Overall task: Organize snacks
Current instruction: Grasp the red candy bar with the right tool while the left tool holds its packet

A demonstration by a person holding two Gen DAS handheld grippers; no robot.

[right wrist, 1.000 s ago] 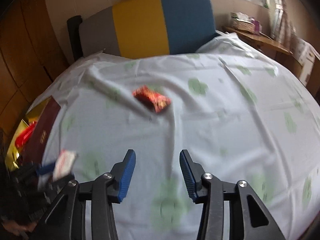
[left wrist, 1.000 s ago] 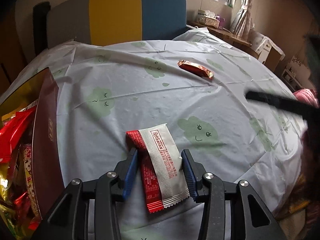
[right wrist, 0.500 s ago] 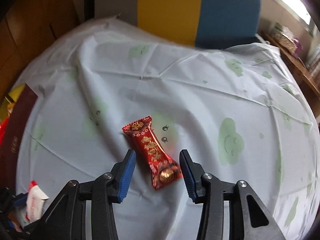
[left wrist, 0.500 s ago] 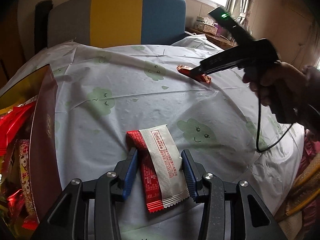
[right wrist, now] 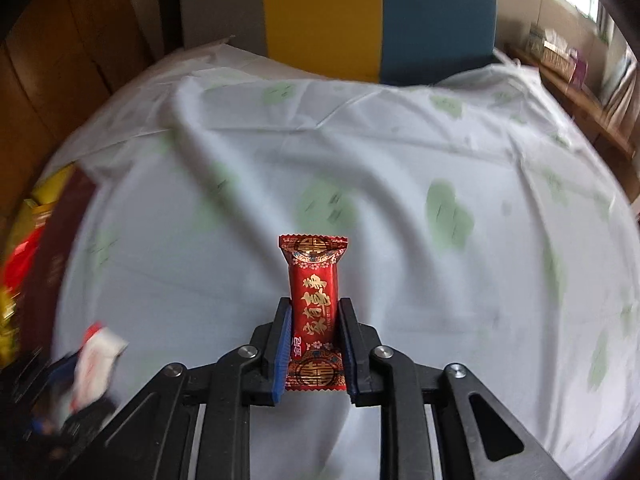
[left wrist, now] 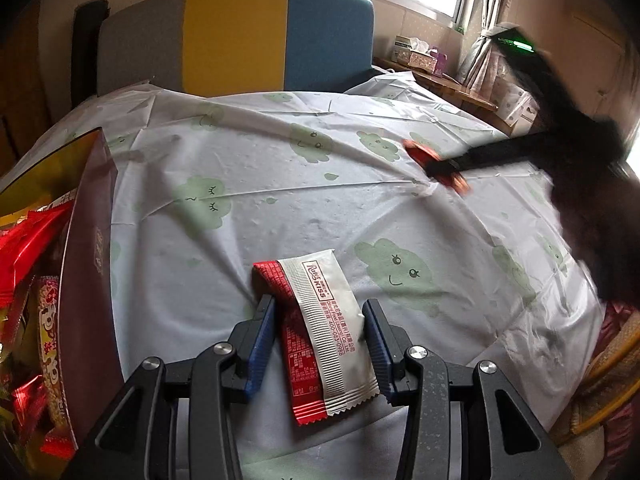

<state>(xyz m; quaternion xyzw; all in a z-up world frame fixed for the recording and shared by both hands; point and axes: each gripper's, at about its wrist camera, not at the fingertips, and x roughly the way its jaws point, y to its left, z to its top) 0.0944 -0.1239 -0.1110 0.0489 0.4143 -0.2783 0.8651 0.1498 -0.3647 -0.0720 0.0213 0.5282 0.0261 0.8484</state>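
Note:
My left gripper [left wrist: 319,312] is shut on a red-and-white snack packet [left wrist: 316,280], with a blue pad against each long edge, just above the cloud-print tablecloth [left wrist: 280,200]. The right wrist view shows my right gripper [right wrist: 315,305] closing tight on a red candy bar with gold lettering [right wrist: 314,264], which stands lengthwise between the pads. From the left wrist, that right gripper [left wrist: 438,169] is a dark blur at the far right, gripping the red candy [left wrist: 416,152]. The left gripper and its packet [right wrist: 96,352] show blurred at the lower left.
An open maroon box [left wrist: 86,280] full of red and gold snacks stands at the table's left edge, also seen as the maroon box [right wrist: 56,248] from the right wrist. A grey, yellow and blue chair back [left wrist: 240,36] rises behind the table. A wooden shelf [left wrist: 440,76] runs under the window.
My right gripper came down over the red candy, turned in line with it and shut on it. The left gripper kept still with its packet.

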